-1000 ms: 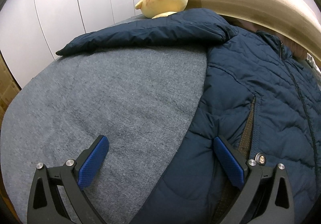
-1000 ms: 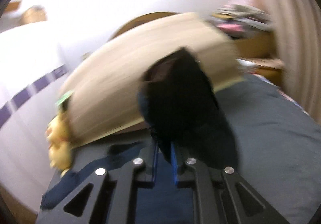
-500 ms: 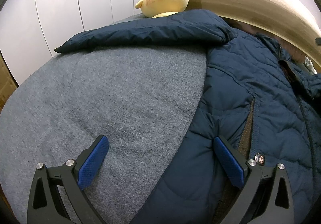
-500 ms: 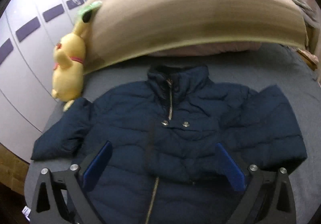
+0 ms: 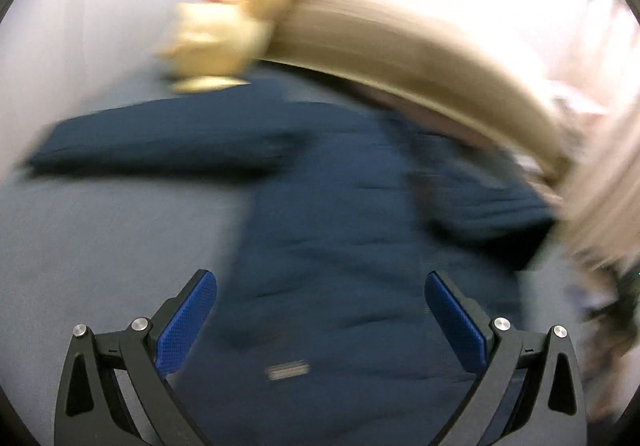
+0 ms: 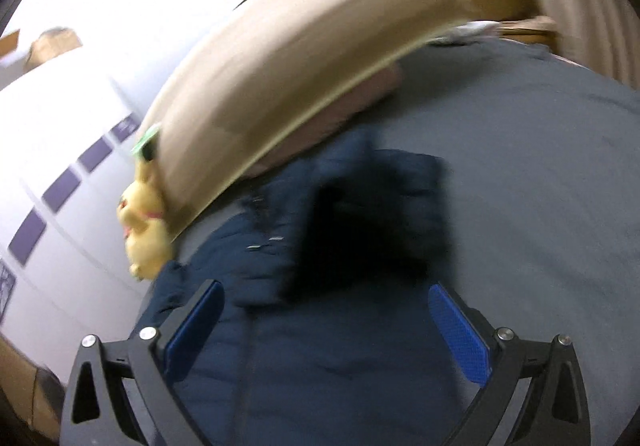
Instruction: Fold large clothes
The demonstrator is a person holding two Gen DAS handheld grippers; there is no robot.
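A navy quilted jacket [image 5: 344, 230] lies spread on the grey bed cover [image 5: 100, 246], front side up, its collar end toward the headboard edge of the bed; both views are smeared by motion, so fine detail such as the zip and snaps is hard to read. In the left wrist view one sleeve [image 5: 160, 138] stretches out flat toward the left side of the bed, ending near that edge; the other sleeve [image 6: 380, 230] shows in the right wrist view as a dark mass folded inward, lying on top of the jacket's chest rather than out on the cover.

The left gripper [image 5: 320, 310] has its blue-padded jaws spread wide with nothing between them; it hangs above the lower part of the jacket, one finger over the bare grey cover and the other over the navy fabric, and whether either finger touches the cloth cannot be told. The right gripper [image 6: 326, 318] has just been opening and now stands wide apart as well, empty; the jacket's body lies under the gap between its fingers, with the folded sleeve just beyond them.

A yellow plush toy [image 6: 144, 222] leans at the left end of the tan headboard [image 6: 304, 66], near the top corner of the bed, close to the jacket's shoulder; white cabinet doors [image 6: 64, 174] with dark handles stand along the bed's left side.
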